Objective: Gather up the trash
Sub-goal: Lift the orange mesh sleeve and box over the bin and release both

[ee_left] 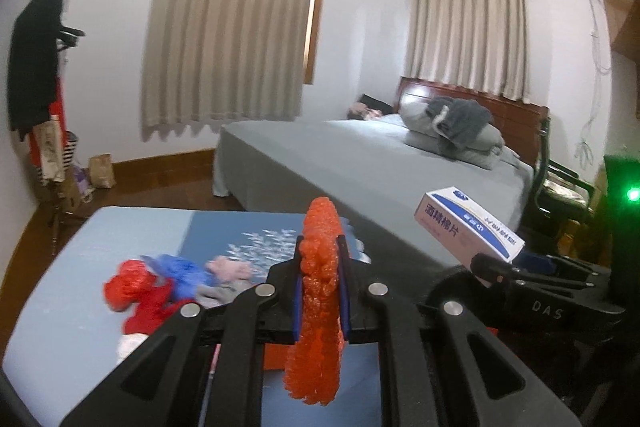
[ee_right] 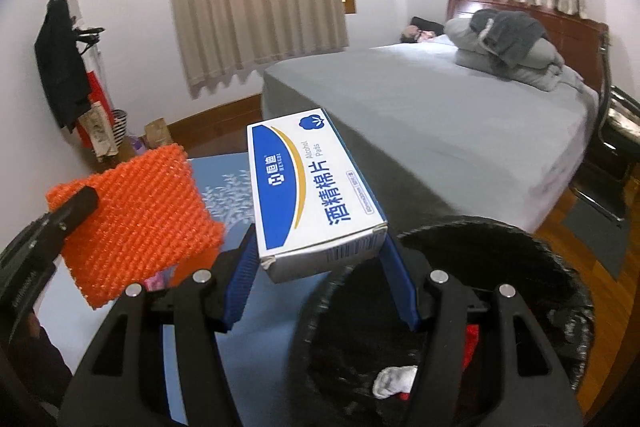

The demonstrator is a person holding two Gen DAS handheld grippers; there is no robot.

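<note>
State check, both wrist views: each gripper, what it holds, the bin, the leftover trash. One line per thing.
Left gripper: shut on the orange mesh pad.
Orange mesh pad: held edge-on, lifted off the mat.
Right gripper: shut on the box.
Box: closed, held near the bin, not dropped.
Bin: open, black liner, white and red scraps inside.
Red, blue and pink trash: lying loose on the mat.
Mat: flat.

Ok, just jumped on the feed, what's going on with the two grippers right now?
Trash pickup, mid-carry. The left gripper is clamped on an orange mesh scrubber. The right gripper holds a blue-and-white alcohol pads box above the black-lined bin, which already has scraps inside. More red and blue litter remains on the blue mat.
</note>
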